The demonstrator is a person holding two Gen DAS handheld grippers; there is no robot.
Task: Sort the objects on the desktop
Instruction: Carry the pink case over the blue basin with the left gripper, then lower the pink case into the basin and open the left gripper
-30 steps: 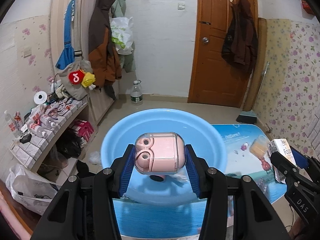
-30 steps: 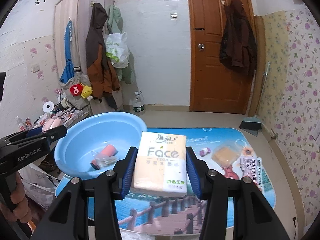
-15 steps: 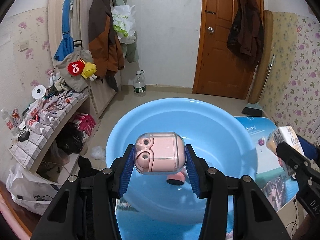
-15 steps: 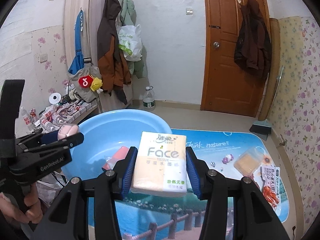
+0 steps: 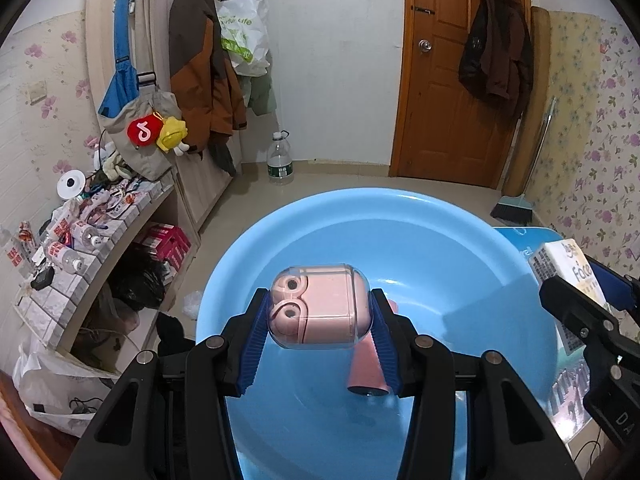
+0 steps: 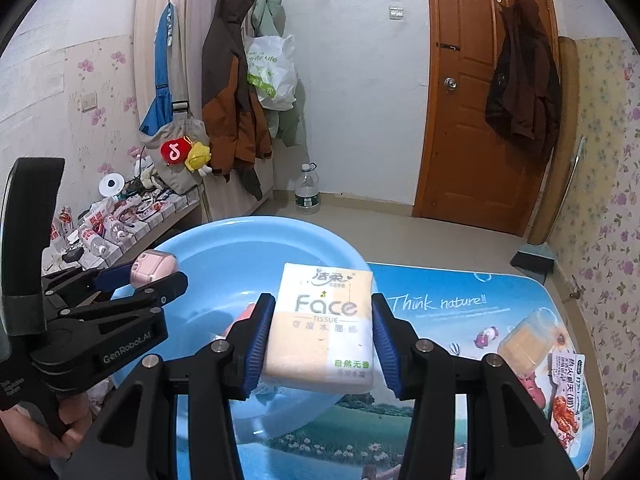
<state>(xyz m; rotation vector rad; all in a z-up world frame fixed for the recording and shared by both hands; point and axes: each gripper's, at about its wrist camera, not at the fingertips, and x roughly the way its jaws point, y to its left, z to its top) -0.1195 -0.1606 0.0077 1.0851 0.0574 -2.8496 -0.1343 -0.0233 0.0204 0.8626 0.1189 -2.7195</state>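
Holding a pink earbud case (image 5: 318, 306) between the blue pads of my left gripper (image 5: 319, 320), I have it poised above the blue basin (image 5: 460, 248), where a pink tube (image 5: 366, 368) lies on the bottom. My right gripper (image 6: 322, 332) is clamped on a tissue pack (image 6: 324, 328) over the basin's right rim, near the printed table mat (image 6: 460, 308). A snack packet (image 6: 566, 400) lies at the mat's right edge.

One basin (image 5: 460, 240), two hand-held grippers (image 5: 318, 344), one tissue pack (image 6: 324, 328).
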